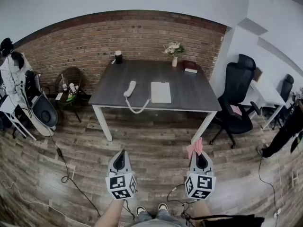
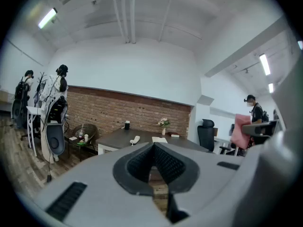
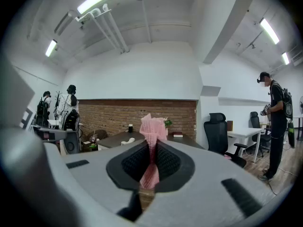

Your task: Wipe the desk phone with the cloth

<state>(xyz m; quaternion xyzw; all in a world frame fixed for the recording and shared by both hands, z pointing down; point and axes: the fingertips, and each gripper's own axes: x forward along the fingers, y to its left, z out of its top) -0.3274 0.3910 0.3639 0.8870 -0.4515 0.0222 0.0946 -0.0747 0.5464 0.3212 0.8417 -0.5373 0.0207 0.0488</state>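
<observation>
1. Head view: white desk phone [image 1: 160, 92] lies on dark grey rectangular table [image 1: 189, 91], its handset [image 1: 129, 88] just beside it. Both grippers are well apart from it, over wood plank floor [image 1: 156, 145].
2. Left gripper view: left gripper [image 2: 154, 148] jaws together, nothing between them.
3. Right gripper view: right gripper [image 3: 151, 148] jaws clamped on pink waffle-weave cloth [image 3: 151, 129], which sticks up past the tips.
</observation>
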